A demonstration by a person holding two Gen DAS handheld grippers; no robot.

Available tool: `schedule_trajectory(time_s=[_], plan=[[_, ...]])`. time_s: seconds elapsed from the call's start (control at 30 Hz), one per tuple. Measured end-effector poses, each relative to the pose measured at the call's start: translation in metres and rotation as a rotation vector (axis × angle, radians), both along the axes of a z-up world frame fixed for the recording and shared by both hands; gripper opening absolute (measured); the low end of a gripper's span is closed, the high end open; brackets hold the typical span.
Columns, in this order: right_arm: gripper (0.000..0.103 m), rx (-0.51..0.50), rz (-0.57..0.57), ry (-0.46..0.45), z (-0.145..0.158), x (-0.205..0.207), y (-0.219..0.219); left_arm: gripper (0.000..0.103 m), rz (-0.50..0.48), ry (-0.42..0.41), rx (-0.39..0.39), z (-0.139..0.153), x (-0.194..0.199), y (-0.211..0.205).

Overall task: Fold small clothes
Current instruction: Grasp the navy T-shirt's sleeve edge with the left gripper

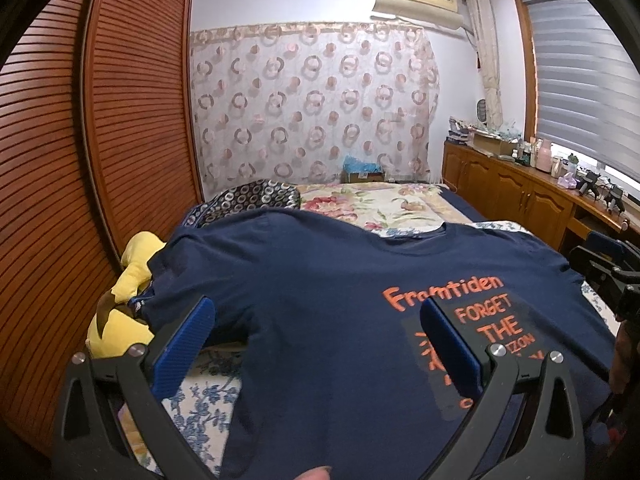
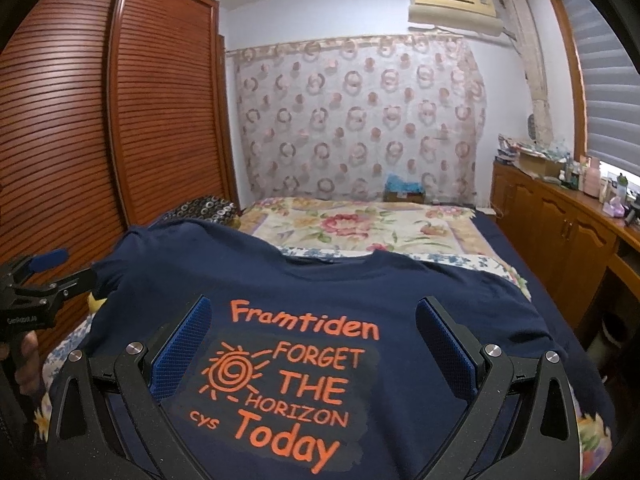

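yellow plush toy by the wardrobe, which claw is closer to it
Left. The left claw hangs open over the shirt with its left finger right beside the plush. The right claw is open over the shirt's print, farther from it.

Both claws (left (image 1: 318, 320), right (image 2: 314, 322)) agape

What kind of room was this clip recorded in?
A bedroom, most likely: a bed with a floral cover, a louvred wooden wardrobe beside it, and a wall air conditioner above a curtain.
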State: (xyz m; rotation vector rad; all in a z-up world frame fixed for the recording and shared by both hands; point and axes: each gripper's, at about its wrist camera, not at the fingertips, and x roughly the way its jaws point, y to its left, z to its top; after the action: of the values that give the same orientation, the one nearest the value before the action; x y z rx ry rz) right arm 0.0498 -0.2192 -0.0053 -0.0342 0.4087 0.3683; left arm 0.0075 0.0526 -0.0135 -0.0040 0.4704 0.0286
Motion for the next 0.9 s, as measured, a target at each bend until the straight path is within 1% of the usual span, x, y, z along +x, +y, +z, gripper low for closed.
schedule_trajectory(time_s=[0.23,0.43,0.63,0.67,0.73,0.8,0.87,0.9], plan=[[0.103,-0.026,0.057,0.020,-0.006,0.016,0.020,0.103,0.014,0.031,0.004,-0.012,0.005,0.024],[0.103,-0.037,0.115,0.062,-0.013,0.027,0.034,0.103,0.036,0.044,0.001,-0.017,0.007,0.052],[0.103,-0.048,0.164,0.082,-0.017,0.031,0.049,0.103,0.053,0.050,-0.041,-0.018,0.012,0.088],[0.103,-0.049,0.171,0.085,-0.018,0.032,0.052,0.099,0.053,0.050,-0.052,-0.017,0.014,0.094],[0.103,-0.052,0.184,0.095,-0.021,0.033,0.056,0.099,0.055,0.057,-0.084,-0.017,0.019,0.107],[0.103,-0.054,0.193,0.105,-0.024,0.034,0.060,0.094,0.057,0.064,-0.103,-0.016,0.024,0.117],[0.103,-0.054,0.201,0.112,-0.027,0.034,0.062,0.091,0.058,0.064,-0.120,-0.016,0.030,0.126],[0.103,-0.054,0.204,0.117,-0.029,0.035,0.063,0.084,0.056,0.073,-0.132,-0.018,0.036,0.132]])
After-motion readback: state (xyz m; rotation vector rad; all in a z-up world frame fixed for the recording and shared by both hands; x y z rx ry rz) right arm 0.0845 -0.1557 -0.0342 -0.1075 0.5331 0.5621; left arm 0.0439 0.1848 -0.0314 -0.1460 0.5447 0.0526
